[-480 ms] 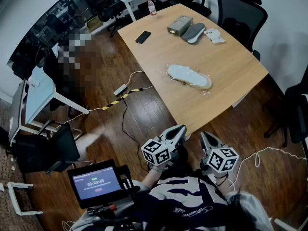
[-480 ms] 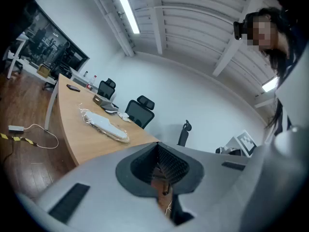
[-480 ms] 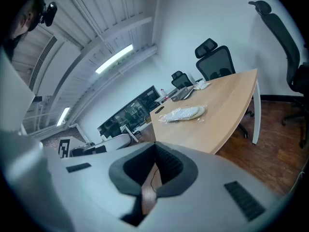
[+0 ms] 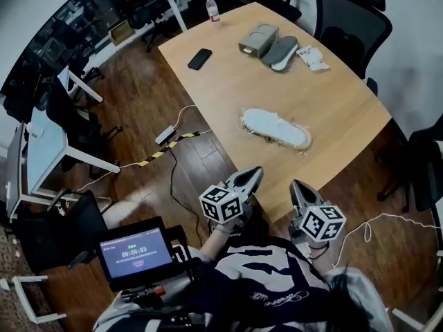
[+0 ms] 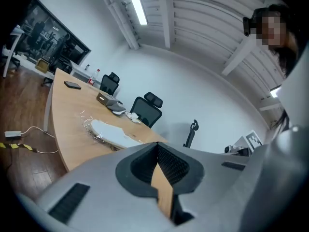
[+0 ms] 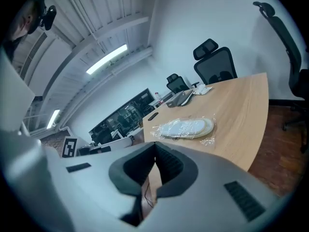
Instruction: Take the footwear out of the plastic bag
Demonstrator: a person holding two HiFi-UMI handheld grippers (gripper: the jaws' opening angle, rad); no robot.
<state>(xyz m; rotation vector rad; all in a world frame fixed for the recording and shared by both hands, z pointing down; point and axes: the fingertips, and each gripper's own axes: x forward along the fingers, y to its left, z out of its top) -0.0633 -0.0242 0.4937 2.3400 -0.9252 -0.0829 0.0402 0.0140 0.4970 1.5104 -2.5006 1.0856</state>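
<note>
Holding both tools close to our body, we have the left gripper (image 4: 256,173) and the right gripper (image 4: 296,185) side by side at the near edge of the wooden table (image 4: 346,102), not touching each other. In each gripper view the two jaws are pressed together, and nothing is between them. The white shoe (image 4: 277,127) lies flat inside the clear plastic bag (image 4: 243,118) on the table, near the edge closest to us, and it is apart from both grippers. At the far end of the table we see a black phone (image 4: 199,59), a small box (image 4: 256,40), a grey shoe (image 4: 279,50), a white packet (image 4: 313,57) and a water bottle (image 4: 212,8). A black office chair (image 4: 349,19) stands beyond the table.
</note>
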